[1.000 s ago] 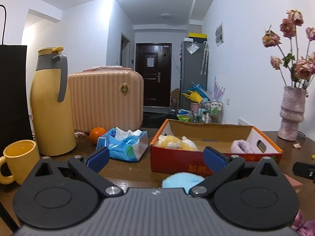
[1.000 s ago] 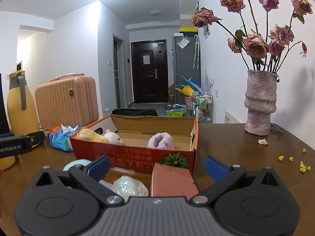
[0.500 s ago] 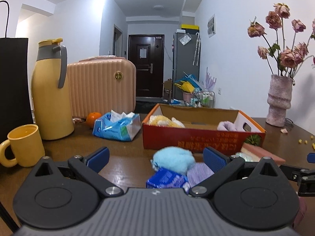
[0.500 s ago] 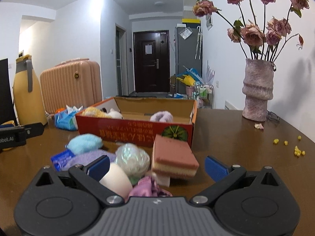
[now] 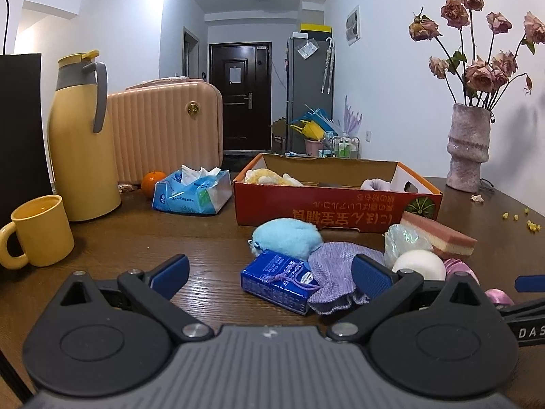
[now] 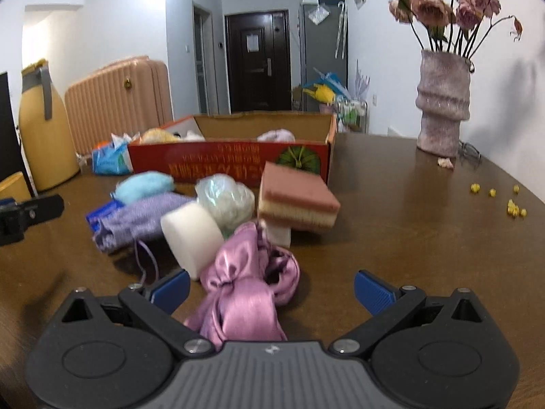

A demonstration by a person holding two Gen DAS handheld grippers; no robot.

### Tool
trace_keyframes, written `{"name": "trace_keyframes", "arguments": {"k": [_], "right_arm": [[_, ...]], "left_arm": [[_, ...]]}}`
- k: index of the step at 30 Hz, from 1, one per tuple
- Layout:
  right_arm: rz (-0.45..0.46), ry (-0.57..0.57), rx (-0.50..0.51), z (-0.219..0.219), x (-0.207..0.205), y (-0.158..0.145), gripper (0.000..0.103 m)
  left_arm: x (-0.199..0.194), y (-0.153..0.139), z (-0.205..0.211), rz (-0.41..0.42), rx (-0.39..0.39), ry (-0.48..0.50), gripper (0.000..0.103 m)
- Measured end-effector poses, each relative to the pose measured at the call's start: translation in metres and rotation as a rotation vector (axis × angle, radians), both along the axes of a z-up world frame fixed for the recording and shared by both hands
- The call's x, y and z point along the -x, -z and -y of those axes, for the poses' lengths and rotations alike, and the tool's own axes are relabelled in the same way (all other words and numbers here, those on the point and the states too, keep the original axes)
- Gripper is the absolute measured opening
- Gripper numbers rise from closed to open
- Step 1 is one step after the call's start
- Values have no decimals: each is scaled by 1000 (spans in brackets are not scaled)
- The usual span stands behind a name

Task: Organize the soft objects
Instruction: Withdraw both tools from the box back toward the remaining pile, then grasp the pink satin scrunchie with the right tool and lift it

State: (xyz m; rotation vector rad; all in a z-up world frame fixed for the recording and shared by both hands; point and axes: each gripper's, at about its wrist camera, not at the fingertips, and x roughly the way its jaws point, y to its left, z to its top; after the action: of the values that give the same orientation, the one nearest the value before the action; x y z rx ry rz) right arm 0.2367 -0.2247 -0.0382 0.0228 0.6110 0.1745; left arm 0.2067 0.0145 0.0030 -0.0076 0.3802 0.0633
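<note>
A red cardboard box (image 5: pixel 337 204) (image 6: pixel 231 162) holds a yellow plush and a lilac fluffy item. In front of it lies a pile: blue fluffy ball (image 5: pixel 287 237) (image 6: pixel 144 184), blue tissue pack (image 5: pixel 277 281), purple knit pouch (image 5: pixel 337 266) (image 6: pixel 143 218), iridescent puff (image 6: pixel 226 201), white round sponge (image 6: pixel 192 238), pink-and-cream sponge (image 6: pixel 296 201) and pink satin scrunchie (image 6: pixel 248 286). My left gripper (image 5: pixel 270 276) is open, low over the table, with the tissue pack and pouch between its fingers. My right gripper (image 6: pixel 270 288) is open, with the scrunchie between its fingers.
On the left stand a yellow mug (image 5: pixel 39 231), a yellow thermos (image 5: pixel 81 143), a peach suitcase (image 5: pixel 167 133), an orange (image 5: pixel 153 184) and a blue tissue bag (image 5: pixel 190 194). A pink vase of dried roses (image 6: pixel 442 105) and yellow crumbs (image 6: pixel 511 204) are on the right.
Both grippers have pulled back from the box and dropped lower; the pile of soft things now fills the near view. Both stayed open.
</note>
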Motion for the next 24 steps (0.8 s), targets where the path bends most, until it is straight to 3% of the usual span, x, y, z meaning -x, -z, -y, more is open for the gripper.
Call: {"name": "trace_keyframes", "arguments": {"k": [6,12,15,17,24], "right_arm": [[-57,4,5,1,-6,8,102],[-84,-3,4,1,-9,11,93],[-88,-14,3,0,-9,12,78],[-95,-32,-2,-1,-9,12,57],[-110,-63,-31,-1,-9,12,36]], "left_arm": [[-3,2,-1,-24,5,-1,103],[-5,3,-1,-36,5,0,103],[-5,3,-1,-40,5,-1,103],[-6,3,-1,-43,5,-2,103],[-7,4,0,-48,5,-5,103]]}}
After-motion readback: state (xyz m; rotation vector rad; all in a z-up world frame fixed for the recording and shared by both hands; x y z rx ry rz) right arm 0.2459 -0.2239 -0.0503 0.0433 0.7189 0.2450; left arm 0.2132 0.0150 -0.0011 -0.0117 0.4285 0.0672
